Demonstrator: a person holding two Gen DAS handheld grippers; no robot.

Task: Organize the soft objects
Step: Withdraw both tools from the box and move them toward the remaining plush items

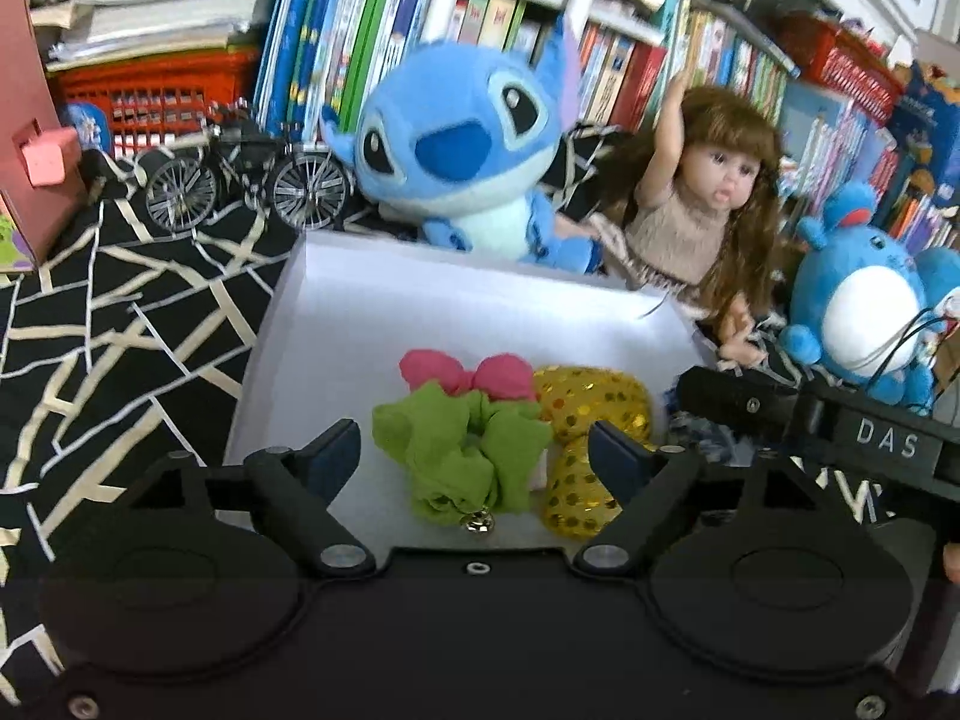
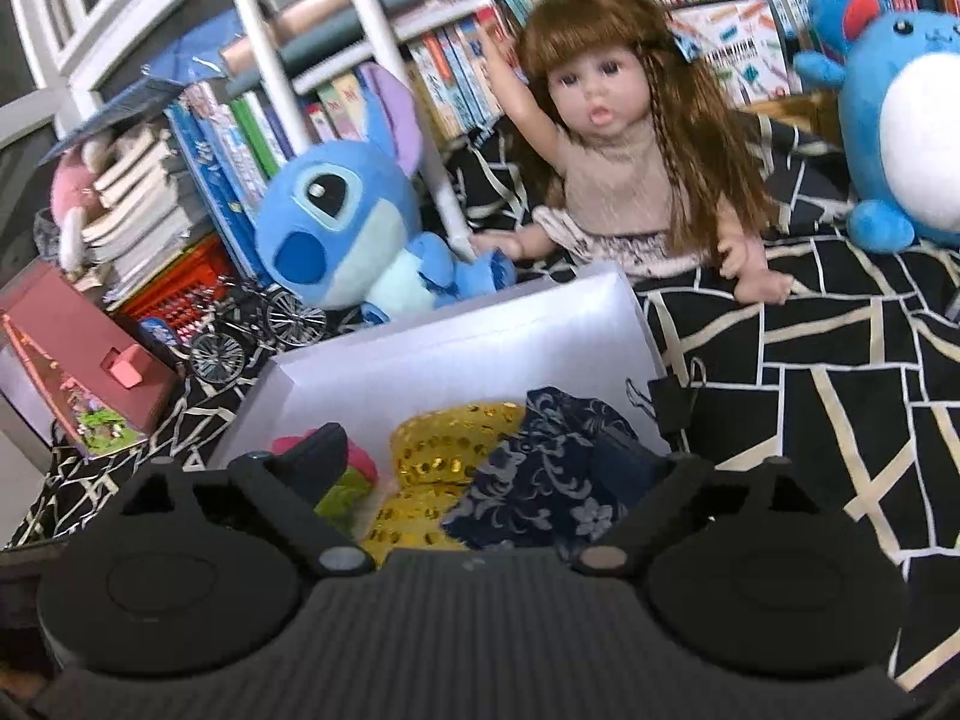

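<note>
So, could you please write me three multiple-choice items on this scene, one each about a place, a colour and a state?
1. Where does the green fabric scrunchie with a small bell lie?
A. inside the white open box
B. on the black patterned cloth
C. on the doll's lap

2. What colour is the sequinned scrunchie beside it?
A. silver
B. gold
C. red

3. How is the left gripper?
A. shut on the green scrunchie
B. open
C. out of view

Answers: 1 A, as white box floor surrounds it; 2 B, its sequins shine gold; 3 B, its fingers stand apart on either side of the scrunchie.
</note>
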